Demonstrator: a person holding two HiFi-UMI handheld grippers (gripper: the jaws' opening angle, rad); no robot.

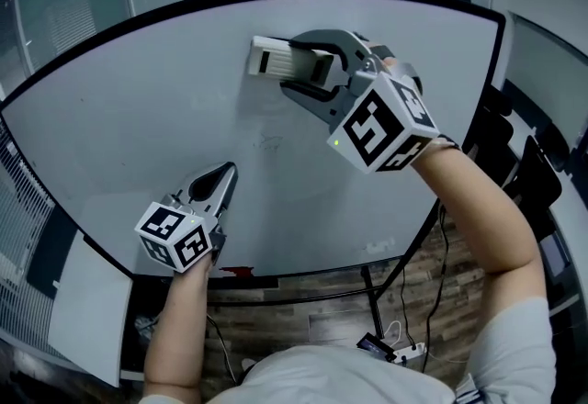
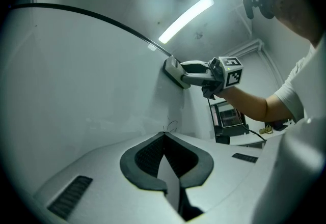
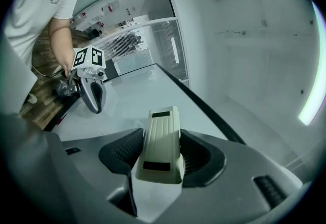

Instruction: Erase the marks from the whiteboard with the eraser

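A big whiteboard with a black edge is standing in front of me, and a wooden floor is showing under it. I am holding the eraser in my right gripper. Its jaws are squeezing the eraser by its two long sides, and the front end is sticking out past them. The eraser is sitting up near the top of the board, and it looks like it is lying flat on it.

I think the eraser is light, with a hard back and a soft wiping side. So gripping the hard sides seems right, and a good push should not hurt it.

My left gripper is hanging low, by the bottom part of the board. Its jaws are pressed together with nothing in them.

Some faint marks are showing between my two grippers, below the eraser. Nothing is standing between the eraser and those marks. The left gripper is near them, so it may be getting in the way of a long wipe. Some cables are lying on the floor, well away.
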